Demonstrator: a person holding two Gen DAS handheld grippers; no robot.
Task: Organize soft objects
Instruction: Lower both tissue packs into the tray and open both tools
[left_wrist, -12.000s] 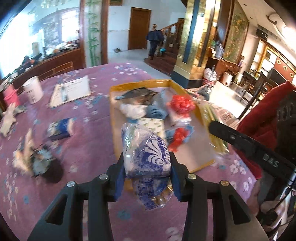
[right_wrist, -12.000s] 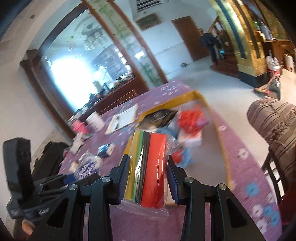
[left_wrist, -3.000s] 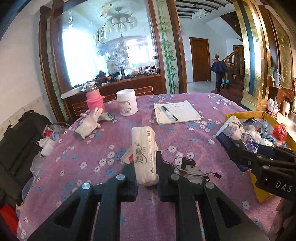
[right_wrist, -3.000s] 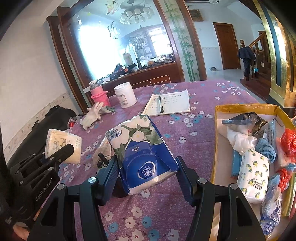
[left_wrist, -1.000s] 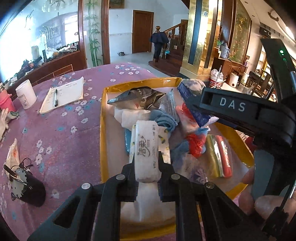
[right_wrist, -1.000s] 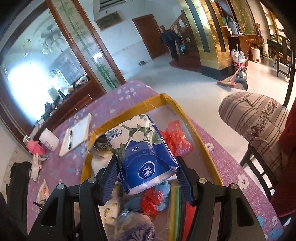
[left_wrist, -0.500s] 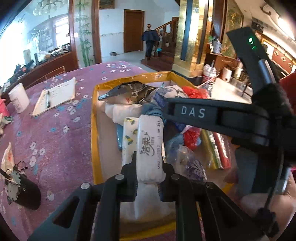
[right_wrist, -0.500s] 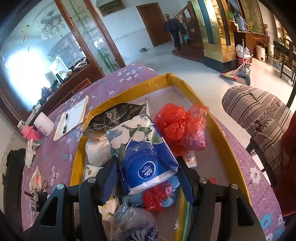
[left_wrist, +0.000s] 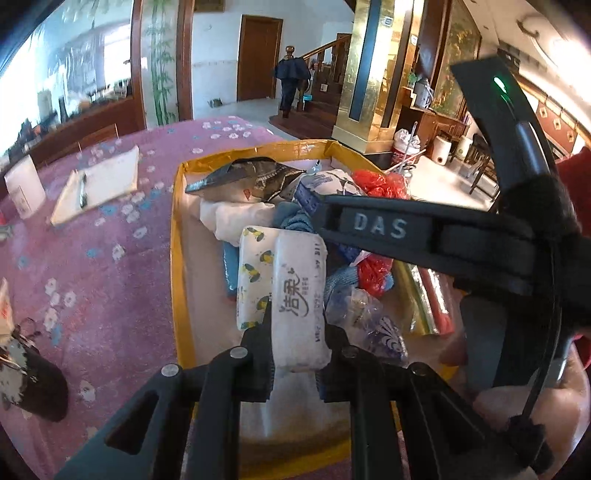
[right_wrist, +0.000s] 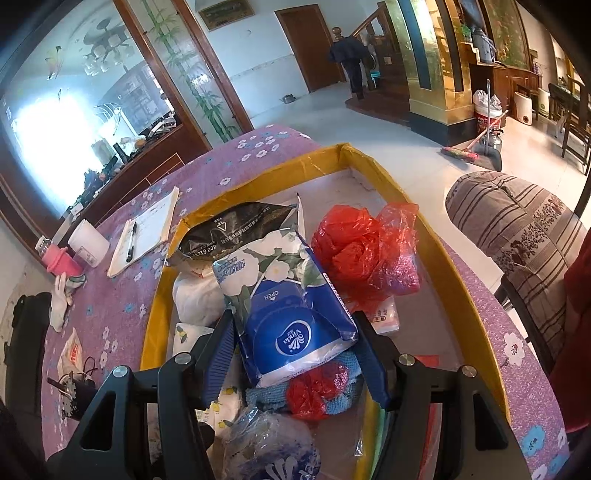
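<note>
My left gripper (left_wrist: 297, 328) is shut on a white tissue pack (left_wrist: 299, 295) and holds it over the near left part of the yellow tray (left_wrist: 177, 258). My right gripper (right_wrist: 295, 328) has its jaws spread wide around a blue floral Vinda tissue pack (right_wrist: 288, 306) that lies on the pile inside the yellow tray (right_wrist: 465, 280); the pads look barely touching it. The tray holds a red plastic bag (right_wrist: 358, 247), a black pouch (right_wrist: 232, 225), white cloth, a bee-print pack (left_wrist: 253, 273) and a blue patterned bag (right_wrist: 273, 450). The right gripper's body (left_wrist: 424, 236) crosses the left wrist view.
The purple flowered tablecloth (left_wrist: 92, 240) carries a notepad with a pen (right_wrist: 144, 229), a white jar (right_wrist: 88, 242), a pink bottle (right_wrist: 59, 260), a glove (right_wrist: 59, 302) and a black gadget with wires (left_wrist: 26, 373). A striped chair (right_wrist: 517, 229) stands right of the table.
Both grippers came from the table's left side to over the tray with their tissue packs. In the last half second the right jaws have spread and the Vinda pack has settled onto the pile.
</note>
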